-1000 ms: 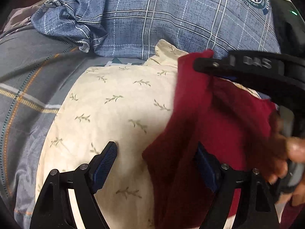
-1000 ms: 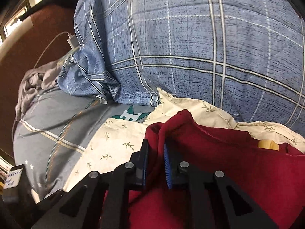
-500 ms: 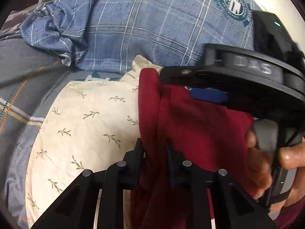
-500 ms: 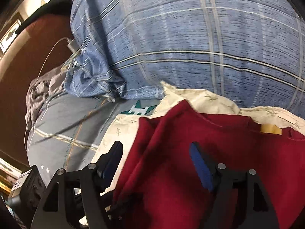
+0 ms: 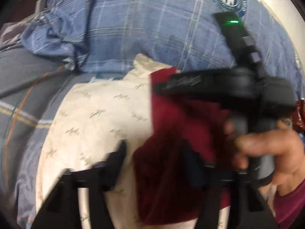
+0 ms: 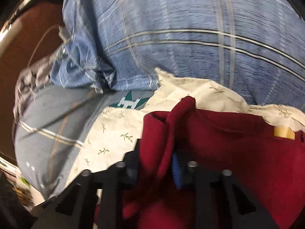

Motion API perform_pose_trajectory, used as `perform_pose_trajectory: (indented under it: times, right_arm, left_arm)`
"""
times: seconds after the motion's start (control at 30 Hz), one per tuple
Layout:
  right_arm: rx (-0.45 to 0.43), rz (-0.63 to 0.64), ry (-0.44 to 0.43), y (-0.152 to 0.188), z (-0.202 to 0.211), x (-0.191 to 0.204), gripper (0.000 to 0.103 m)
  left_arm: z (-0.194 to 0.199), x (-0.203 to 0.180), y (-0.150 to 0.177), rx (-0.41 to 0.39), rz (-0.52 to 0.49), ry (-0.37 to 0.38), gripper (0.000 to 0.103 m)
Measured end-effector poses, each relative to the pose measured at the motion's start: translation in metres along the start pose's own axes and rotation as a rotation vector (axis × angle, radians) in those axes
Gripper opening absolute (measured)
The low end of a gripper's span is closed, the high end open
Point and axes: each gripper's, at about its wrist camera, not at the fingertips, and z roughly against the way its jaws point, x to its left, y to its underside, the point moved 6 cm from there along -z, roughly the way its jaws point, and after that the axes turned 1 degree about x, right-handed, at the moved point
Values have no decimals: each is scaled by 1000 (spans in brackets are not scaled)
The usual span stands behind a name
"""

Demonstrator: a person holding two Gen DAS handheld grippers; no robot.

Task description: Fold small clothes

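Observation:
A dark red garment [image 5: 171,137] lies on a cream leaf-print cloth [image 5: 99,118]. In the left wrist view my left gripper [image 5: 156,158] is open, its fingers either side of the garment's left edge. The right gripper's black body [image 5: 228,87] reaches over the garment from the right, held by a hand [image 5: 266,152]. In the right wrist view my right gripper [image 6: 158,160] is shut on a raised fold of the red garment [image 6: 228,143]. Both views are motion-blurred.
A large blue plaid pillow [image 5: 152,28] fills the back, also in the right wrist view [image 6: 190,38]. A grey striped bed cover [image 6: 47,133] lies to the left. A white charger and cable [image 6: 61,32] sit at the far left by the brown headboard.
My left gripper was shut on the garment's edge half a second ago and has opened. My right gripper was open then and has shut on a fold of the red garment.

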Motion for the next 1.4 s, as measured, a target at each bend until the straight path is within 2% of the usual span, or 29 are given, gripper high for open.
perform_pose_trajectory:
  times: [0.1,0.23,0.27,0.3,0.33,0.4,0.53,0.67,0.77,0.93,1.1,1.2,1.33,1.4]
  right_arm:
    - [-15,-34,-44,-2,9,-6,23]
    - [-21,-45,-51,-1,12,-6,22]
    - [-23,-49,-56,-1,14,-6,21]
    - [-28,-52,-60,0,16,-7,20]
    - [-33,-52,-60,0,20,-7,19]
    - [-45,-46,-57,1,28,-9,18]
    - [-85,-12,-55,0,60,-10,17]
    - [-146,19,-35,-4,114,-22,16]
    - [-179,36,17,-6,150,-39,16]
    - [-210,-10,109,6,199,-95,16]
    - [-225,-101,144,25,224,-154,15]
    - [-226,-134,159,34,230,-180,15]
    - [-207,-170,195,43,218,-211,15]
    - [-178,-201,203,47,201,-223,15]
  left_arm:
    - [1,-2,7,22,0,-6,70]
    - [-11,-11,9,51,-30,-29,68]
    - [-12,-13,10,56,-39,-29,61]
    - [-13,-16,10,54,-46,-18,34]
    - [-12,-18,11,58,-42,4,25]
    - [-4,-21,10,46,-13,30,20]
    - [23,-35,1,8,9,88,17]
    - [53,-82,-7,-48,-94,106,17]
    - [61,-125,-10,-47,-157,154,17]
    - [53,-198,-8,-24,-268,222,16]
    - [32,-255,4,30,-320,289,15]
    - [16,-279,12,63,-342,302,15]
    - [-13,-299,21,110,-343,294,15]
    - [-27,-303,26,141,-336,290,19]
